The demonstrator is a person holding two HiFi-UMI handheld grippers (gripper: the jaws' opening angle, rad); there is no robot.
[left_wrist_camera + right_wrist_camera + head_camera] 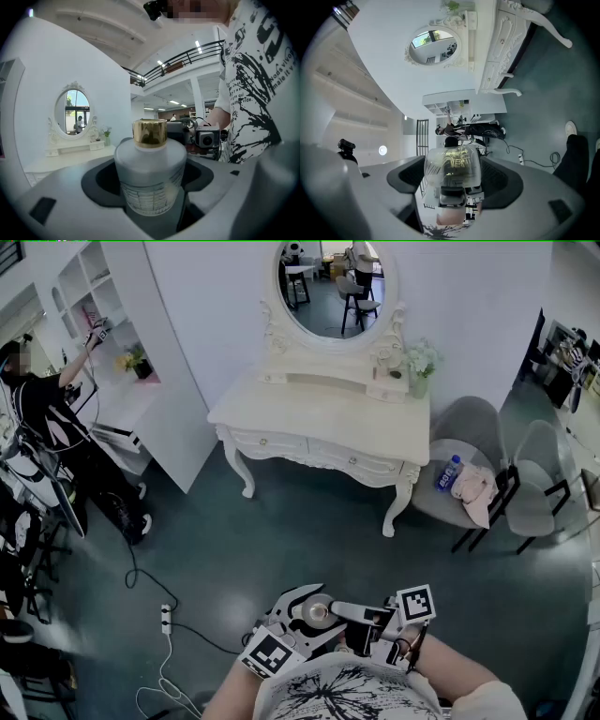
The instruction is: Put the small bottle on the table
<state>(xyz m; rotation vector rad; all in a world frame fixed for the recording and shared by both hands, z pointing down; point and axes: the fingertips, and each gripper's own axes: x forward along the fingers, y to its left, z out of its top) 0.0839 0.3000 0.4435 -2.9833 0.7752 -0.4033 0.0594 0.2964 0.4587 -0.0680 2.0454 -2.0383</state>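
The small bottle [150,173] is frosted glass with a shiny gold cap [149,133] and faint print low on its body. It is held in the air by the person's torso, well apart from the white bench [319,418]. The left claw [150,197] and right claw [452,187] both stand wide, pressed on its sides. A small vase [419,383] on the bench holds pale flowers [422,357].

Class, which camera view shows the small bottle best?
The left gripper view: the small bottle stands upright between the jaws, its gold cap and printed label plain. The right gripper view shows its clear body end on, distorted. The head view shows only a tiny part from above.
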